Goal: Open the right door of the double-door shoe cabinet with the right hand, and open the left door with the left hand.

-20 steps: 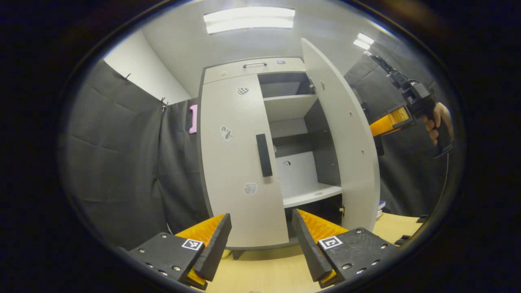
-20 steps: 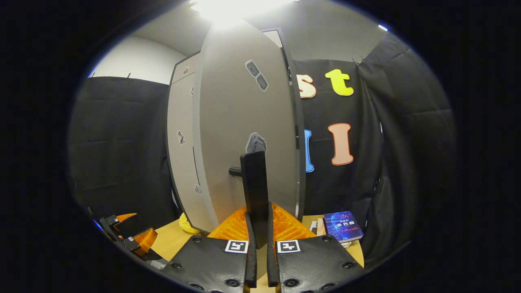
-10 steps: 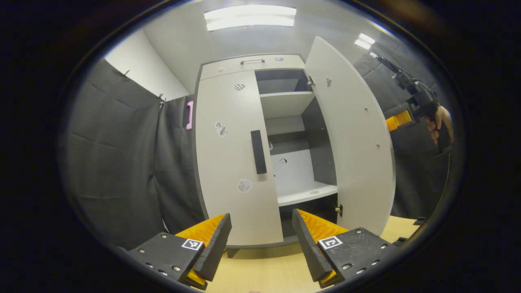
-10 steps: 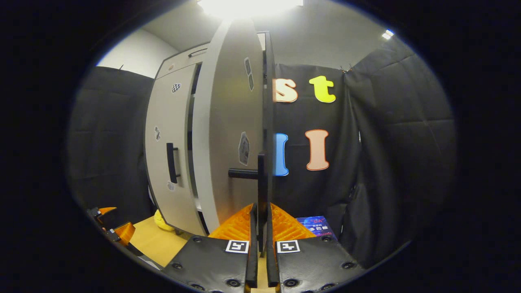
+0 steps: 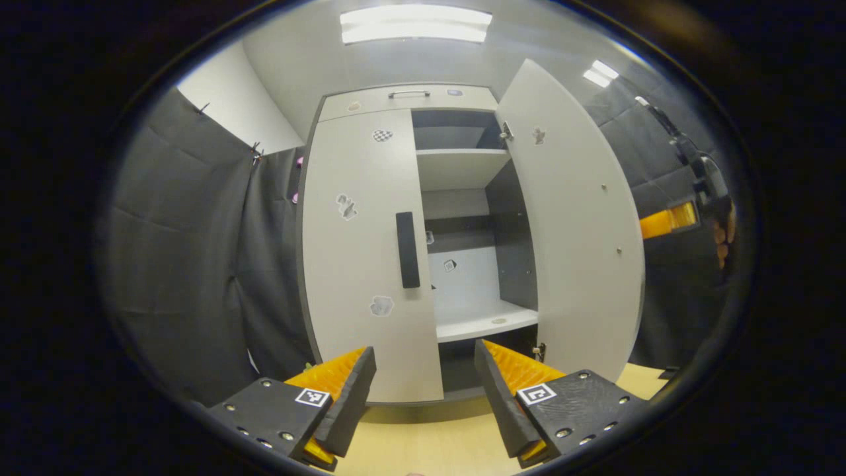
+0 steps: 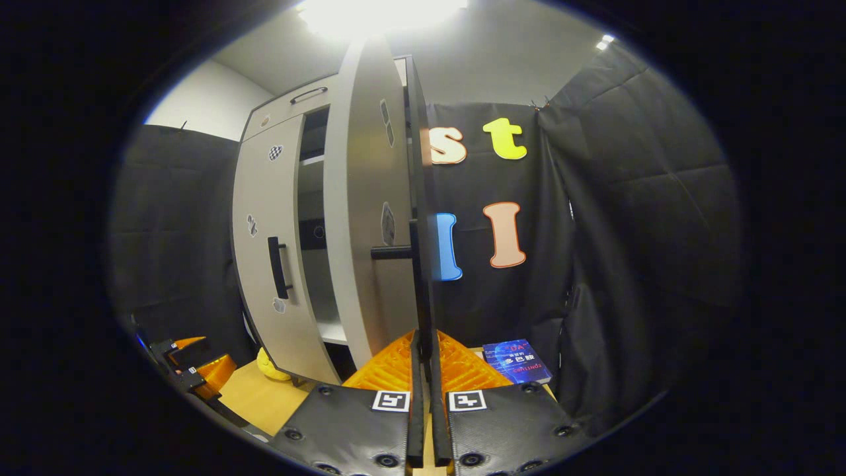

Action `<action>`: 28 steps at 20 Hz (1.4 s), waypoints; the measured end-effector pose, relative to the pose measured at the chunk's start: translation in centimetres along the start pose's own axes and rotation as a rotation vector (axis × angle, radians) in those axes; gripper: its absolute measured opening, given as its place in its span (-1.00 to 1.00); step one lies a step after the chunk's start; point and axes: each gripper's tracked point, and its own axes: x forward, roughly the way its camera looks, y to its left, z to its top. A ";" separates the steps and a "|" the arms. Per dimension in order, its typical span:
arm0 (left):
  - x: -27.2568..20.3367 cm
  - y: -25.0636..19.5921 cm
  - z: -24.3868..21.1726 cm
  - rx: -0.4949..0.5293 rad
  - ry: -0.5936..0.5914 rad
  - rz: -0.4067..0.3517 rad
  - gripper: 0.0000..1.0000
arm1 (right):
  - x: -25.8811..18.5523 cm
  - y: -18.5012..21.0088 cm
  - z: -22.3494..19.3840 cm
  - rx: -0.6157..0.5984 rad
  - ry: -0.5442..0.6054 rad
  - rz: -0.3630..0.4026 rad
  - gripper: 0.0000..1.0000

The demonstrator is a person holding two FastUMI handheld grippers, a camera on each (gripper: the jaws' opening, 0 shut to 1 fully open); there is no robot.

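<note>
1. Right gripper [image 6: 423,344] is pinched closed on the right door's handle [image 6: 415,264], both fingers pressing on the thin bar.
2. Over the last second the right door [image 5: 575,218] has swung further outward, now standing wide and showing the shelves [image 5: 486,320] inside the shoe cabinet [image 5: 403,99].
3. Left gripper [image 5: 423,380] hangs in front of the cabinet with jaws spread wide, holding nothing.
4. Left door [image 5: 360,251] is still flat shut; its dark handle [image 5: 408,250] sits above and ahead of the left gripper.
5. Judgement: the right door looks done, so the left door is probably next.
</note>
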 end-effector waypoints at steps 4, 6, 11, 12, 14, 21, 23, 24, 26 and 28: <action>3.2 1.3 2.7 -0.044 -0.025 0.009 0.74 | -2.1 -1.7 -0.8 -0.081 -0.013 -0.075 -0.84; 5.0 1.9 3.9 -0.044 -0.037 0.012 0.74 | -2.7 -2.5 -1.4 -0.095 -0.013 -0.114 -0.83; 9.7 2.7 5.6 -0.034 -0.037 0.013 0.74 | -4.1 -3.2 -1.9 -0.080 -0.040 -0.129 0.42; 10.6 2.9 6.0 -0.027 -0.036 0.017 0.73 | -4.6 -3.8 -1.8 -0.083 -0.048 -0.150 0.83; 12.4 3.4 6.6 -0.020 -0.034 0.019 0.75 | -5.0 -5.1 -1.9 -0.082 -0.060 -0.190 0.99; 18.3 3.2 7.4 -0.016 0.000 -0.004 0.74 | -6.5 -8.6 -3.7 -0.016 -0.030 -0.274 0.93; 19.4 3.3 7.4 -0.011 0.009 0.001 0.74 | -7.0 -9.5 -4.1 -0.027 -0.022 -0.303 0.99; 20.0 3.1 7.3 -0.014 0.011 0.000 0.76 | -7.2 -9.8 -4.2 -0.026 -0.019 -0.312 0.99; 20.9 3.0 6.9 -0.039 0.020 -0.002 0.76 | -7.6 -10.4 -4.5 -0.016 -0.013 -0.323 0.99; 21.8 3.3 6.8 -0.049 0.029 0.007 0.74 | -7.9 -10.9 -4.8 -0.004 -0.006 -0.332 0.93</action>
